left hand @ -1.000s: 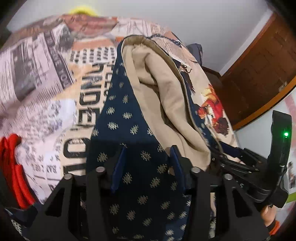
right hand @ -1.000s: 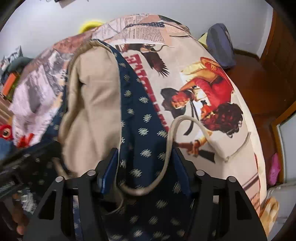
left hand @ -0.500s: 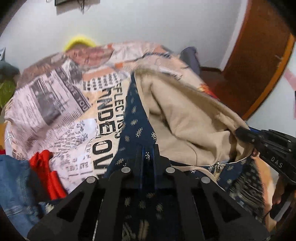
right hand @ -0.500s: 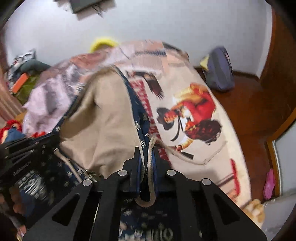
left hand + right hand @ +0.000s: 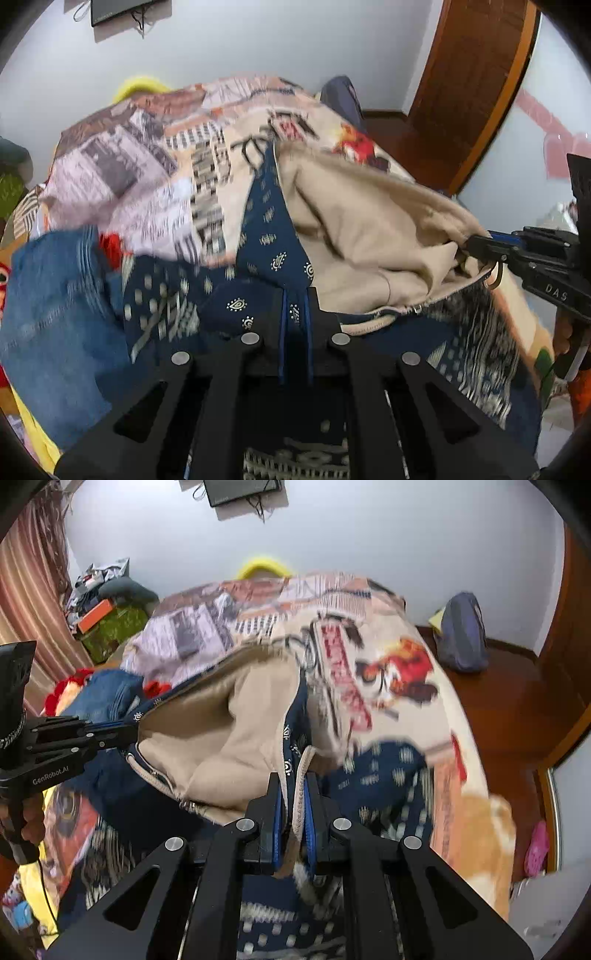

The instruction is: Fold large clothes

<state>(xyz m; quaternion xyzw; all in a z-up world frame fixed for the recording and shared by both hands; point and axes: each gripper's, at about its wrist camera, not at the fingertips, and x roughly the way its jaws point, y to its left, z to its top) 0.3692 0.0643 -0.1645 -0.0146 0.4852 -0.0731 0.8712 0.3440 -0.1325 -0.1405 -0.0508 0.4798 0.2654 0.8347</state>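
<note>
Item: navy hooded jacket (image 5: 271, 236), tan lining up, lifted over printed bedspread (image 5: 155, 177).
Left gripper (image 5: 295, 325): clamped on jacket edge.
Right gripper (image 5: 295, 805): clamped on edge plus drawcord (image 5: 301, 775).
Handling: keep both pinches firm, span taut, hands level; lay flat on bedspread, clear of jeans (image 5: 55, 295).

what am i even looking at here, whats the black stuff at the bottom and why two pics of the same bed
There is no robot here. A person holds one handheld two-finger gripper in each hand, and each gripper carries a fisheye camera that looks along its fingers, so you get two views of one scene. The black frame at the bottom of each picture is that gripper's own body.

The left gripper and the right gripper are both shut on the edge of a navy patterned hooded garment with a beige lining, holding it up between them over the bed. The right one also pinches the garment's drawcord.

Below lies a printed bedspread, with blue jeans and something red at one side.
</note>
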